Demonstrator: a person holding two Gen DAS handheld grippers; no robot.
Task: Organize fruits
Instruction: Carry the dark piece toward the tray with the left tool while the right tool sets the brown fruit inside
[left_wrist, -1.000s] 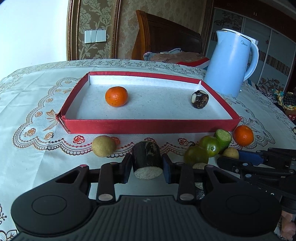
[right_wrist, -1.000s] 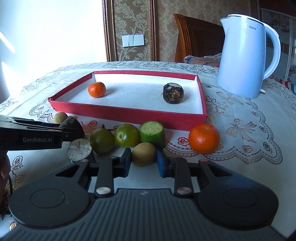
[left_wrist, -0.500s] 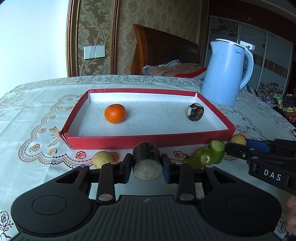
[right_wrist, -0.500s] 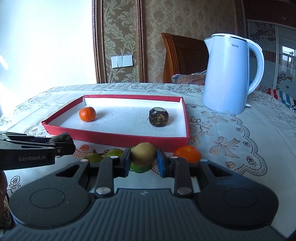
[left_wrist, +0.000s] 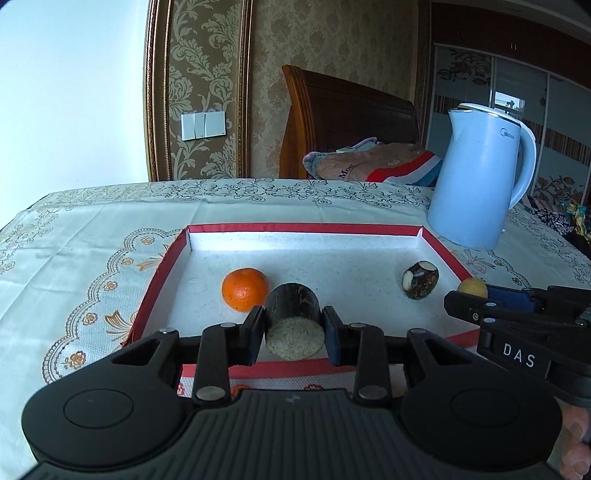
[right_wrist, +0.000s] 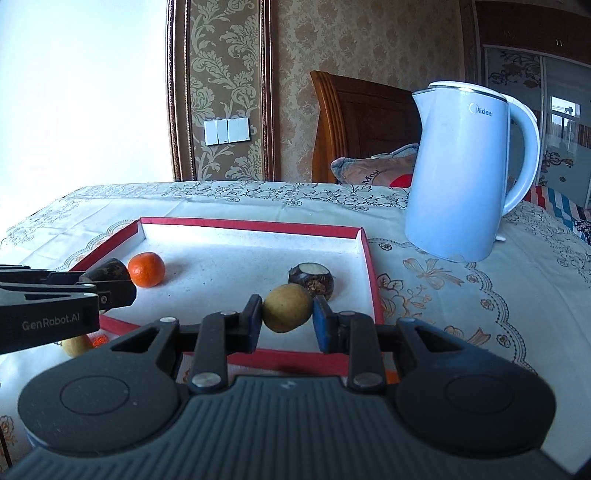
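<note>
Over the red tray (left_wrist: 155, 280), the left gripper (left_wrist: 293, 332) has its fingers closed on a dark cane piece (left_wrist: 293, 325) (pale cut end facing the camera), held just in front of the orange (left_wrist: 244, 288) lying inside. Further right in the tray sits a dark water chestnut (right_wrist: 311, 279). The right gripper (right_wrist: 287, 321) pinches a yellow-brown fruit (right_wrist: 287, 312) above the tray's right part; a blue kettle (right_wrist: 461, 173) stands beyond.

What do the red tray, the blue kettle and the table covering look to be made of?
Red tray: probably cardboard, matte red outside and speckled white inside; its near-left corner looks split like paper board. Blue kettle: likely smooth plastic with a soft sheen, a metal-looking rim at the lid. Table covering: seemingly glossy cloth or vinyl with embroidered-looking lace scallops; which one is unclear.
</note>
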